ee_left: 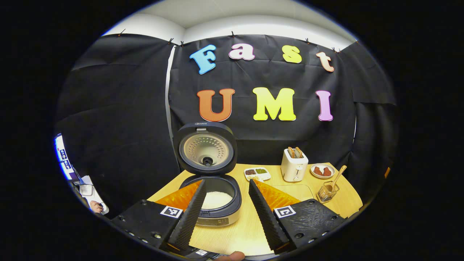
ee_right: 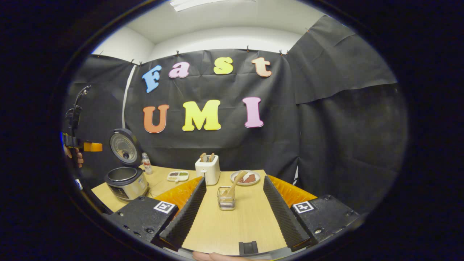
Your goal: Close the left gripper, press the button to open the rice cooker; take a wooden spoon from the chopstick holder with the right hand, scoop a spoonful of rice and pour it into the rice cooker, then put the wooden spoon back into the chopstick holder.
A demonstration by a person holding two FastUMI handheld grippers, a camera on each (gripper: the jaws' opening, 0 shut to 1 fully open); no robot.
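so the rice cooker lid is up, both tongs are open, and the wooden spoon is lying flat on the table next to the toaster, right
Not quite. The wooden spoon is not lying on the table; it stands tilted in the chopstick holder, as the right gripper view shows. The rest holds: the rice cooker has its lid up, and the left tongs and right tongs are open.
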